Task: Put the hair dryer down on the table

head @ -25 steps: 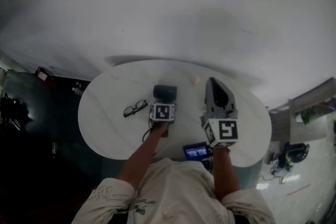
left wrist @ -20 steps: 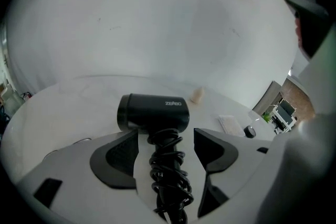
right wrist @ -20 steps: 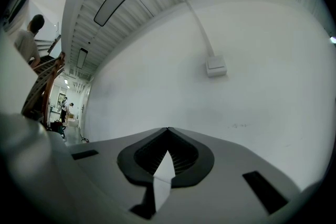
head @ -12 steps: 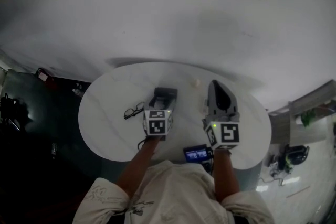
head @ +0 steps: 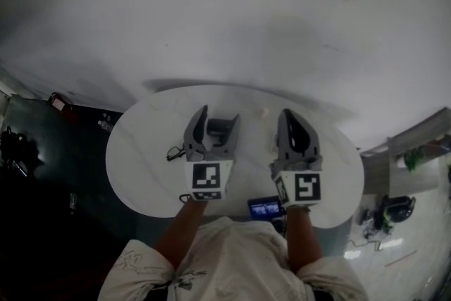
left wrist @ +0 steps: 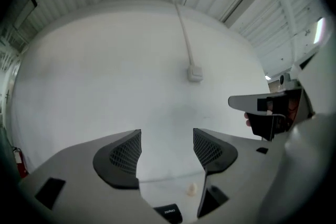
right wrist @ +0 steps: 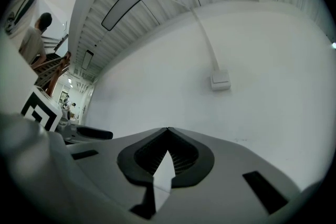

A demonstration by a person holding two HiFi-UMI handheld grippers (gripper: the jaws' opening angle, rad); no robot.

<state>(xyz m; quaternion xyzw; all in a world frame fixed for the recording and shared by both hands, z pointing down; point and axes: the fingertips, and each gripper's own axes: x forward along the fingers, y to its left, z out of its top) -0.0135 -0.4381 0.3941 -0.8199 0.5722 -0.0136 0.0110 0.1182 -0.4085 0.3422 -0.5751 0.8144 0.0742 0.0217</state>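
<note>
The dark hair dryer (head: 220, 127) lies on the white oval table (head: 148, 151), and only its top edge (left wrist: 169, 211) shows at the bottom of the left gripper view. My left gripper (head: 219, 115) is raised over it, open, with nothing between its ribbed pads (left wrist: 126, 153). In the left gripper view, the left gripper (left wrist: 167, 136) points at the white wall. My right gripper (head: 294, 116) hovers over the right half of the table, shut and empty. In its own view, the right gripper (right wrist: 168, 131) has its jaw tips touching.
Black-rimmed glasses (head: 176, 149) lie left of the dryer. A small cream object (head: 262, 111) (left wrist: 191, 189) sits near the table's far edge. A lit phone screen (head: 264, 206) is at the near edge. Dark floor and clutter surround the table.
My left gripper was shut round the hair dryer a second ago. It has let go, opened and drawn back towards me and upward. The right gripper barely moved.
</note>
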